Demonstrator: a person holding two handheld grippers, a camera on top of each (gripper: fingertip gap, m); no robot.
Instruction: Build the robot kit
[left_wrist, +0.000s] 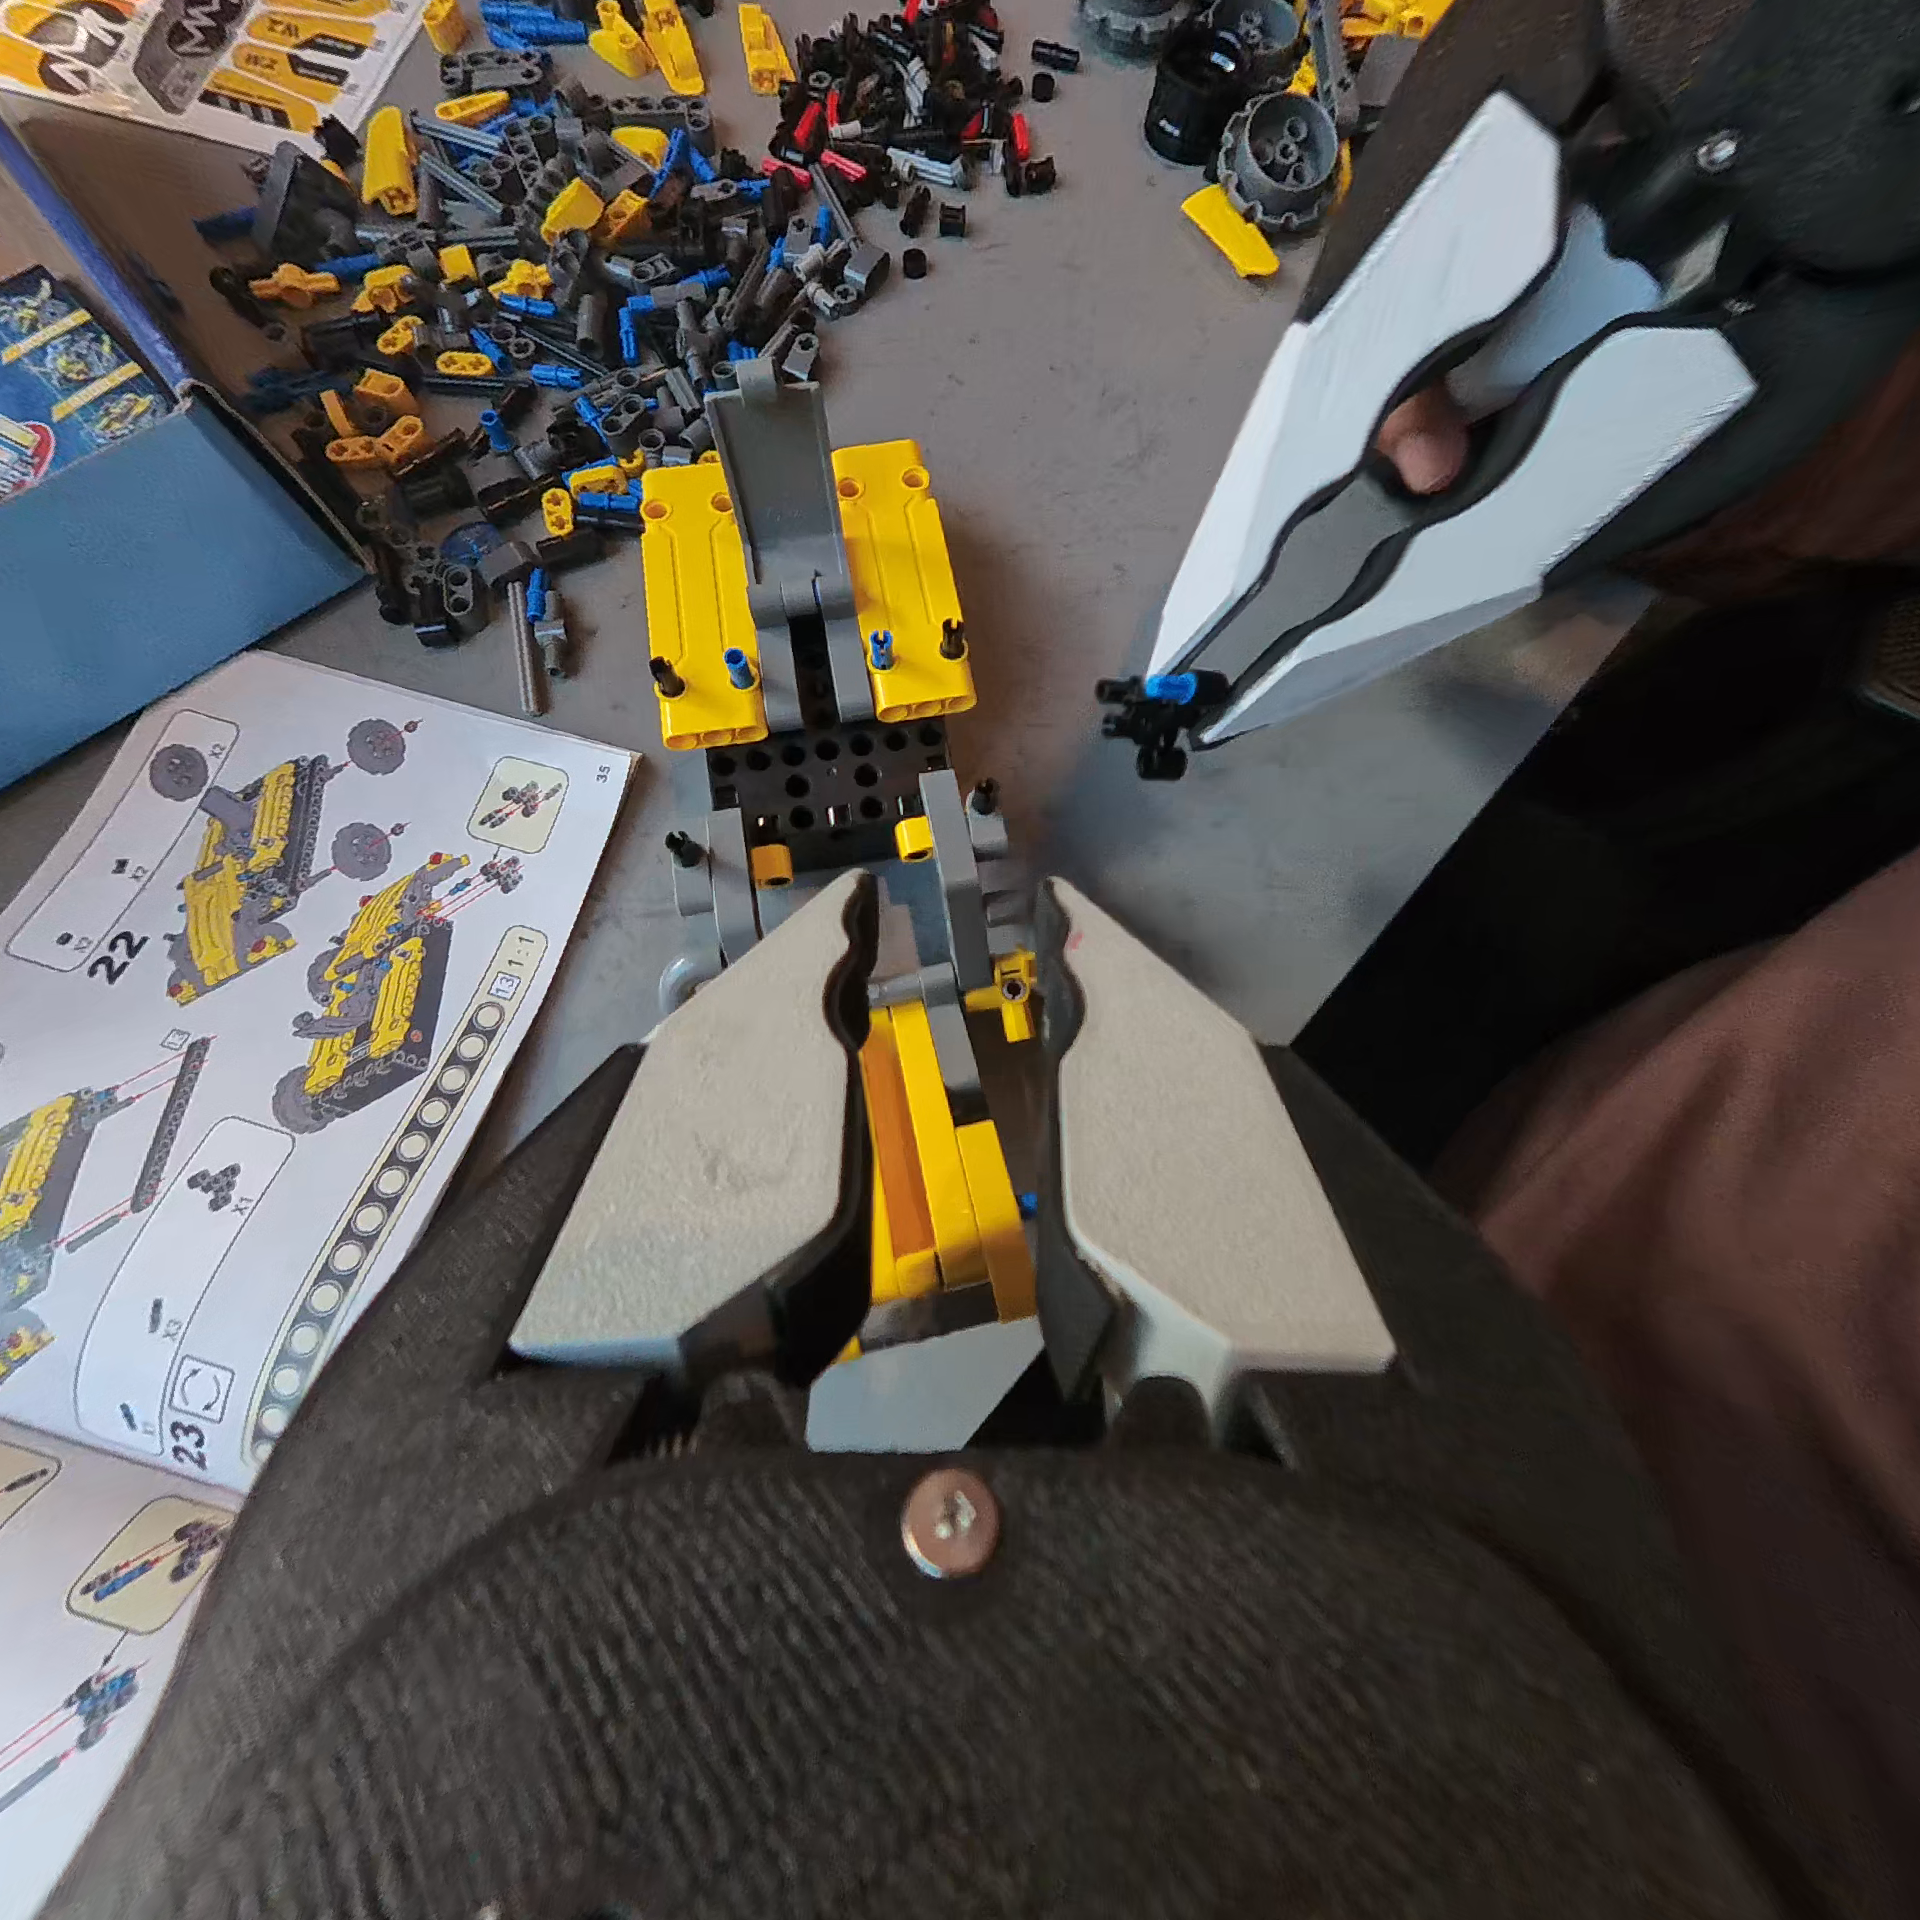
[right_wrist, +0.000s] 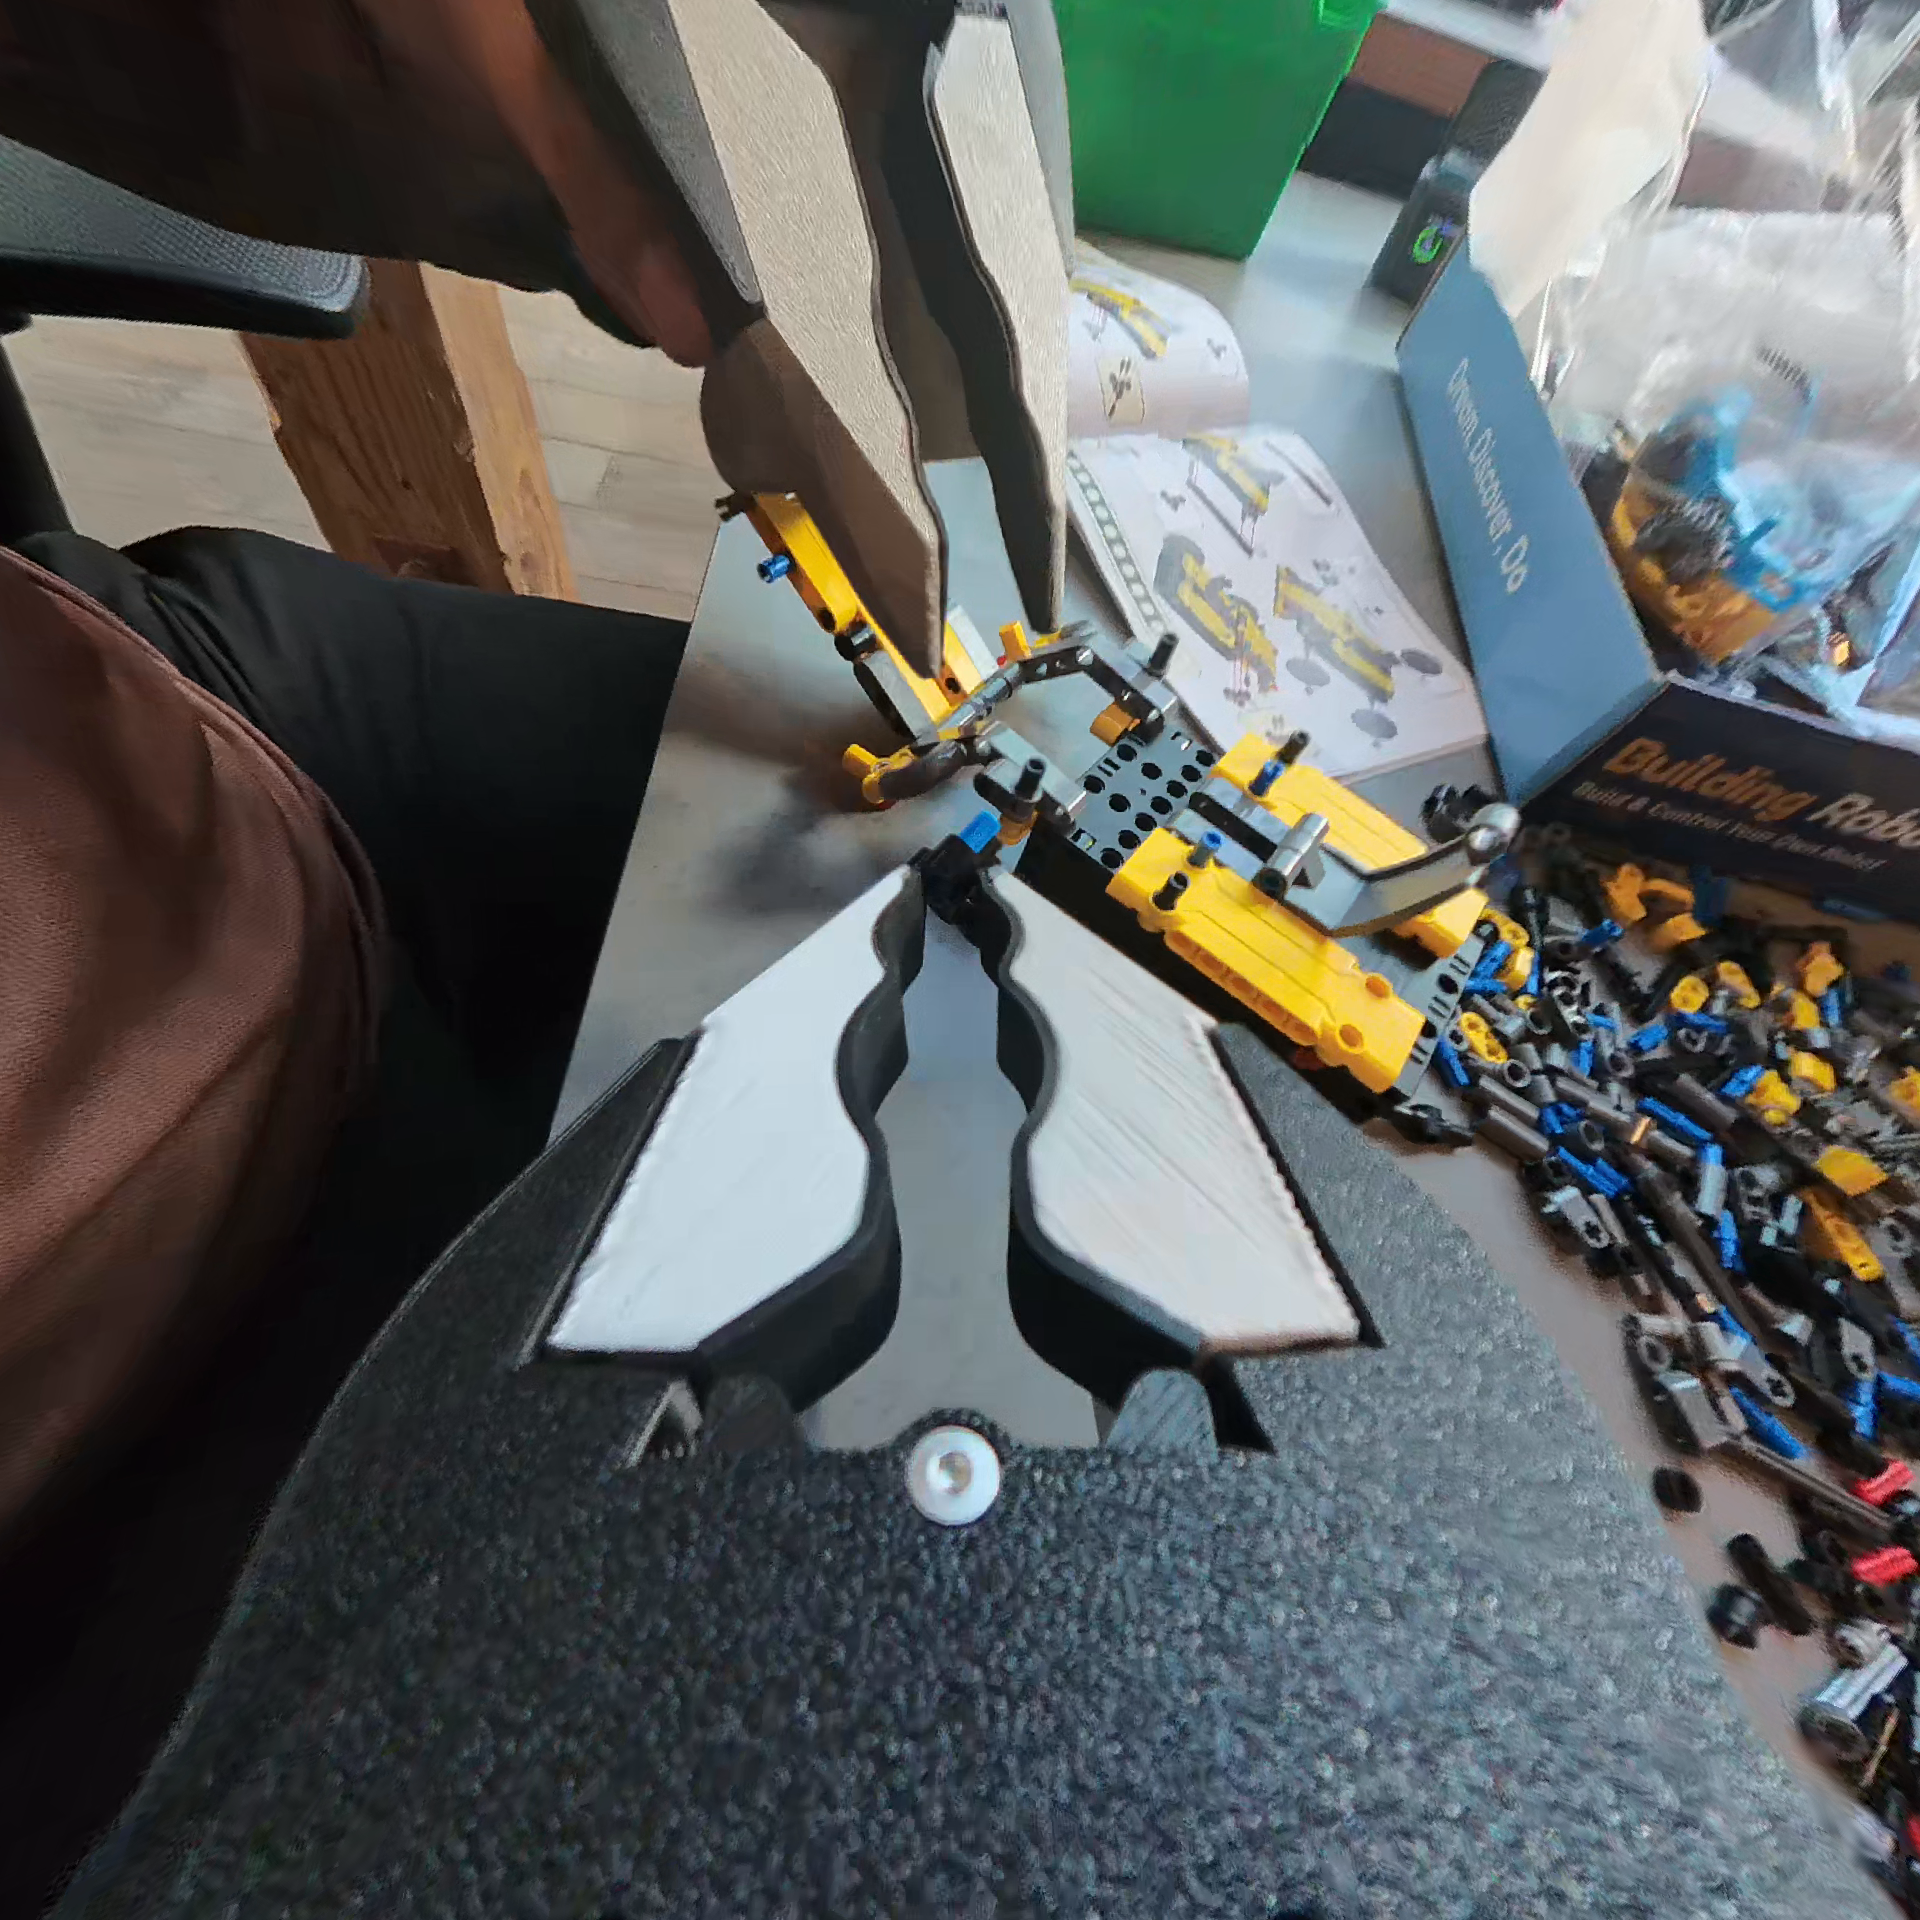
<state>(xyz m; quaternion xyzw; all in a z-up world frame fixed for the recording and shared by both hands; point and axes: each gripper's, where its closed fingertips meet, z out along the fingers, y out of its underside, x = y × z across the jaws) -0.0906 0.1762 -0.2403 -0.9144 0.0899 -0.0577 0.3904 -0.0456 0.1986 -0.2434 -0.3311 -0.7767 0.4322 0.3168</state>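
Observation:
A half-built yellow, grey and black brick vehicle (left_wrist: 821, 665) lies on the grey table; it also shows in the right wrist view (right_wrist: 1247, 914). My left gripper (left_wrist: 951, 904) is shut on the vehicle's near end, a yellow and grey section (left_wrist: 935, 1143) between its fingers; in the right wrist view it (right_wrist: 997, 644) comes down from above onto that end. My right gripper (right_wrist: 951, 883) is shut on a small black connector with a blue pin (right_wrist: 961, 847), held just beside the vehicle's side. In the left wrist view it (left_wrist: 1195, 707) holds the piece (left_wrist: 1153, 712) right of the vehicle.
A big pile of loose small parts (left_wrist: 540, 312) lies beyond the vehicle, also at the right in the right wrist view (right_wrist: 1662, 1143). An open instruction booklet (left_wrist: 260, 1018) lies left. A blue box (left_wrist: 125, 540), wheels (left_wrist: 1268, 145), a plastic bag (right_wrist: 1714, 364). The table edge (left_wrist: 1455, 831) is close right. One gripper's finger ends stand about 6 cm off the other's.

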